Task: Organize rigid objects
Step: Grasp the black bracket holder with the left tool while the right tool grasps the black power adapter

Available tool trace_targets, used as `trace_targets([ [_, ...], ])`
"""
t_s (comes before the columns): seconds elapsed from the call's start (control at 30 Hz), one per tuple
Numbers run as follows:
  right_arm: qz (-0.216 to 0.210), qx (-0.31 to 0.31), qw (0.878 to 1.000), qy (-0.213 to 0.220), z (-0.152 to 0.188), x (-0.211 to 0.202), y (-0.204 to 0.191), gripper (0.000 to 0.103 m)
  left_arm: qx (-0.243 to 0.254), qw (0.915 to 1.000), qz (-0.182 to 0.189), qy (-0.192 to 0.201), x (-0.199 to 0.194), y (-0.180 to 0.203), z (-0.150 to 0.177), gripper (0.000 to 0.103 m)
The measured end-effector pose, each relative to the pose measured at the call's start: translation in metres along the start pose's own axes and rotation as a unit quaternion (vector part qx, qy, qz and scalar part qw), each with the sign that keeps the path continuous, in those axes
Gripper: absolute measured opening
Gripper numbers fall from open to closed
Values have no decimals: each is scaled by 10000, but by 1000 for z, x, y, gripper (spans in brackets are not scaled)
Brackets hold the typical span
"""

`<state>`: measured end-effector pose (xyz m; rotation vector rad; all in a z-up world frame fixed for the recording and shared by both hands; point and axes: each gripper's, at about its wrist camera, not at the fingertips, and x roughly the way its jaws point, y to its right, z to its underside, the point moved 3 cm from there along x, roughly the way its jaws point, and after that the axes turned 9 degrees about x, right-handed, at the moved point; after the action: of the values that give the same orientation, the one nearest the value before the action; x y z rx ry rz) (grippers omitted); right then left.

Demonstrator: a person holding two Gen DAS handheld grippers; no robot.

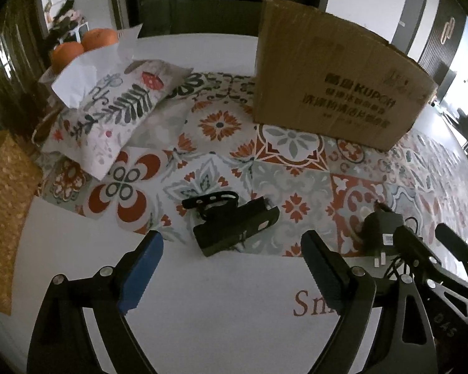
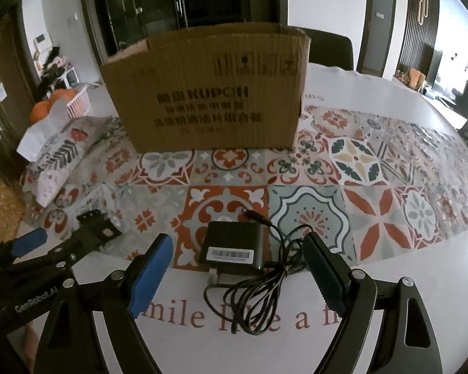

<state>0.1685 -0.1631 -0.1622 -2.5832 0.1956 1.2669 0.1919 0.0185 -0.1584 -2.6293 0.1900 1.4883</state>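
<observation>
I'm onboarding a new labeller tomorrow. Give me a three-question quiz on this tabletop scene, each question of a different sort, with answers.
1. True or false: the right gripper is clamped on the power adapter.
2. What lies ahead of the left gripper? A) an orange B) a black bracket C) a pillow
3. Fill in: the cardboard box stands on the patterned ____.

Key: 1 false, its jaws stand open around it; 2 B, the black bracket; 3 tablecloth.
</observation>
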Motion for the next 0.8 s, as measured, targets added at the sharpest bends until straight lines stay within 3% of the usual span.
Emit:
trace_targets([
  [0.37, 140, 46, 9991, -392, 5, 28, 4, 86, -184, 9997, -45, -120, 25, 1, -3, 90],
  [0.8, 183, 60, 9987, -467, 2, 46, 2, 86, -614, 9978, -53, -259, 49, -2, -9, 90],
])
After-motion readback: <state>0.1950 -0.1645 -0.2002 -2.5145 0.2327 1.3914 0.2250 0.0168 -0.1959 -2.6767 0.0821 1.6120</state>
